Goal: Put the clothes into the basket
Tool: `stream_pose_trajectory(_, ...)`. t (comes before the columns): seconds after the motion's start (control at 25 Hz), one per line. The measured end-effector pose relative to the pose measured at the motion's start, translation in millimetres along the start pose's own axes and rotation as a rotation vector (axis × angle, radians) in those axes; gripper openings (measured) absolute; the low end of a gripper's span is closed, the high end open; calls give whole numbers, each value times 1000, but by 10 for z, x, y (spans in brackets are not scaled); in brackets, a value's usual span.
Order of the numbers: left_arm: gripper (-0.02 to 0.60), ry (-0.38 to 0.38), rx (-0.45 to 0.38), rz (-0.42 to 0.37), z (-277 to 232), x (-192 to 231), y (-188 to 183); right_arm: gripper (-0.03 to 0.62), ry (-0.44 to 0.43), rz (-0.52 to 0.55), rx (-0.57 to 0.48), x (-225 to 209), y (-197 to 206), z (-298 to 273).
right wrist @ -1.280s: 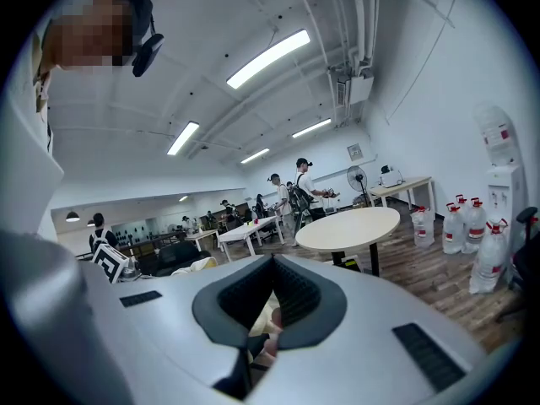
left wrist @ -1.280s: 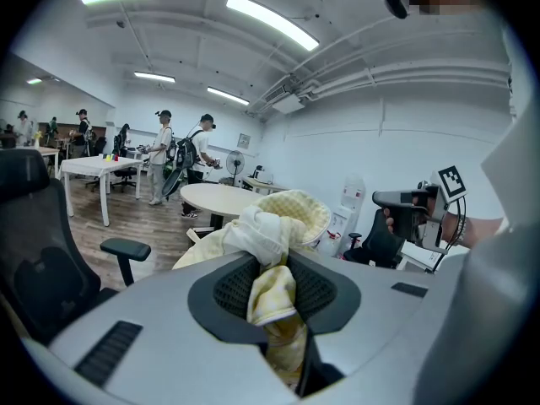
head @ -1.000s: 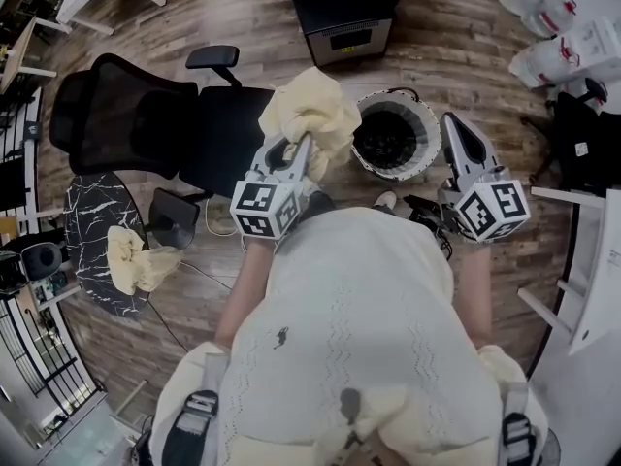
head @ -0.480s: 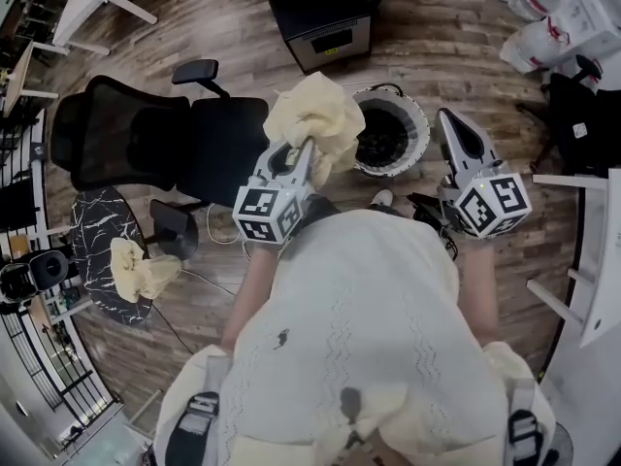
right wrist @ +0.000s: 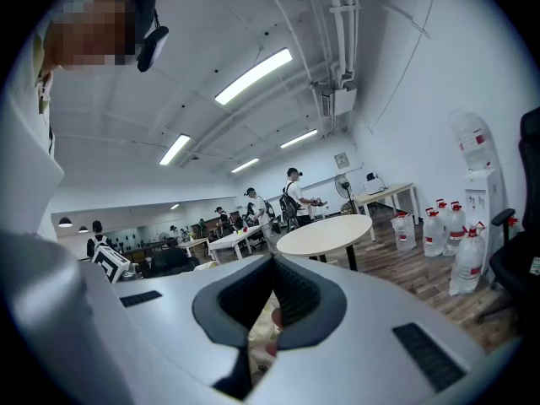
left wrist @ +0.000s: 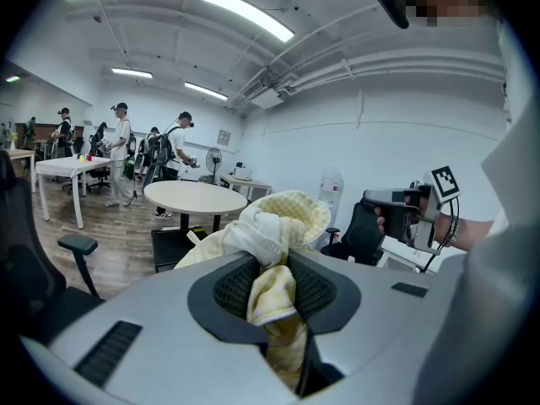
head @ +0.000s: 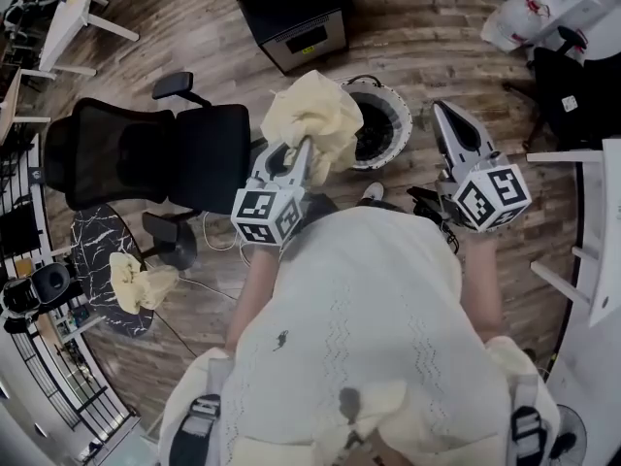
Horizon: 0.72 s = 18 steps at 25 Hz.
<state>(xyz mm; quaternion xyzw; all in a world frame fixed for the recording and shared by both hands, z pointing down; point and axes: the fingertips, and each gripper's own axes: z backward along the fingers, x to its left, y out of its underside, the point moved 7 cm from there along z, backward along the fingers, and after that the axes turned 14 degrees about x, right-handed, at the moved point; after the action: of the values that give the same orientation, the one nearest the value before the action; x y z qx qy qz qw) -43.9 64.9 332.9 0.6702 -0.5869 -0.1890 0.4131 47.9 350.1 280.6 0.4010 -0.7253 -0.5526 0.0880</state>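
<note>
Across the wood floor [head: 437, 37], in the head view, the biggest things are the black chair [head: 146, 153] at the left and the black box [head: 291, 17] at the top. The basket [head: 406, 129] stands just below the box, between the two claws, with its mouth facing up (its left rim is hidden behind the cloth).

The cloth [head: 312, 110], a pale yellow bundle, is bunched at the tip of the left claw [head: 303, 151]. The left gripper view shows the jaws clamped on a twist of it, with the rest ballooning out ahead of the pads. From that claw the basket lies ahead and to the right, close by: the bundle's right edge overlaps the basket's left rim in the head view. Whether the cloth is already above the opening or only beside it cannot be told, since the camera looks steeply down.

The carry looks nearly done. The coming move is probably a short shift to the right, bringing the bundle over the middle of the mouth before release. The bundle has no clear long axis, so it should drop as a lump, though a fold could catch on the rim if it is let go too soon.

The right claw [head: 446, 115] sits just beside the basket's right rim, jaws together and holding nothing, so the left is the working one. A second cloth [head: 136, 284] lies well apart on a dark side table [head: 92, 246] at the lower left, so the task seems only partway through.
</note>
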Motion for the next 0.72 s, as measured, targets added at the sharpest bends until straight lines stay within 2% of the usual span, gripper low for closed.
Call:
stream_pose_trajectory(0.48, 94, 91, 31, -71, -439, -459, -65, 8, 87, -29, -46, -353, 77, 476)
stream_pose_trajectory(0.72, 94, 152, 82, -132, -599, -490, -139, 8, 132, -55, -54, -438, 63, 486)
